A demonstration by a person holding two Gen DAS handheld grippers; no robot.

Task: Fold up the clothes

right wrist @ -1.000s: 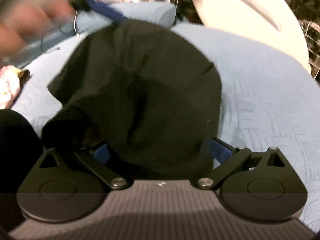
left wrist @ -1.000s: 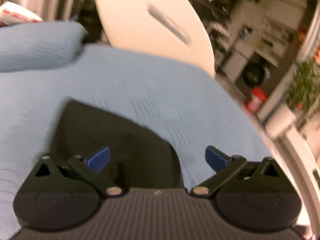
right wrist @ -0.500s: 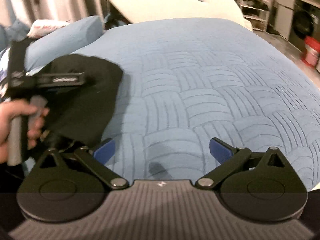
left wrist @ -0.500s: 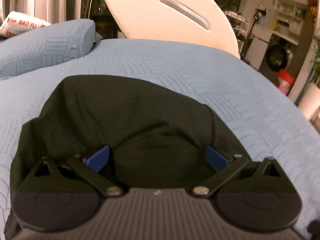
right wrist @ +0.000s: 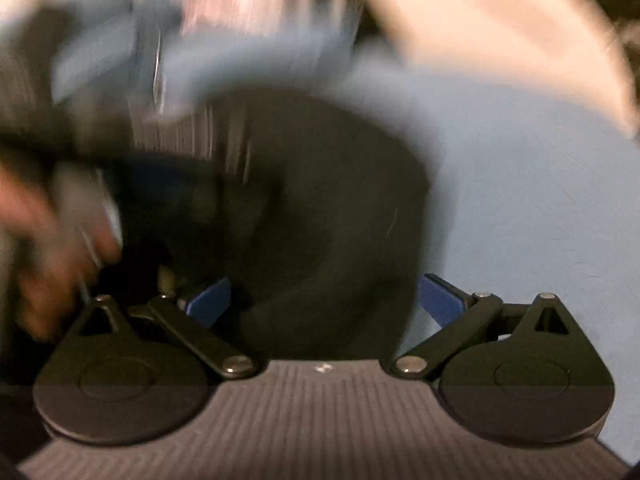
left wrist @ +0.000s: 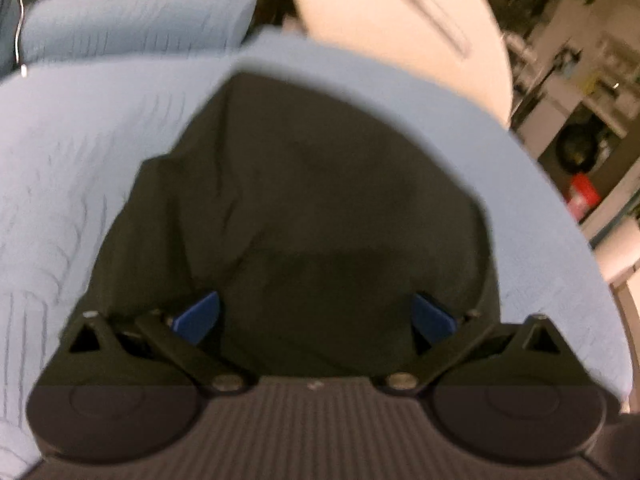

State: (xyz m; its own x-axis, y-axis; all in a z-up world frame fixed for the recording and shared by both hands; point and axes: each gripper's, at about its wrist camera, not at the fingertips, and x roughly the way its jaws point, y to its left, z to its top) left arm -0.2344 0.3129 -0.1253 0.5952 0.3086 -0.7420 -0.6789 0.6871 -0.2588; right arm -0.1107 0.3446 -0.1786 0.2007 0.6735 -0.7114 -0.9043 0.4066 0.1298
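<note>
A black garment (left wrist: 320,208) lies bunched on the light blue bedspread (left wrist: 68,168). My left gripper (left wrist: 316,316) hovers over its near edge, open, blue pads wide apart with cloth showing between them. In the blurred right wrist view the same black garment (right wrist: 328,216) fills the middle. My right gripper (right wrist: 324,300) is open above its near edge. A hand (right wrist: 44,240) holding the other gripper's handle shows at the left of that view.
A blue pillow (left wrist: 132,20) lies at the back left. A large white oval board (left wrist: 400,12) leans behind the bed. Shelves, a washing machine (left wrist: 576,152) and a red container (left wrist: 584,196) stand off the bed's right side.
Both grippers have swung back over the black garment, which now fills both views. The right view moved left from bare bedspread and is heavily blurred. Both grippers stayed open.
</note>
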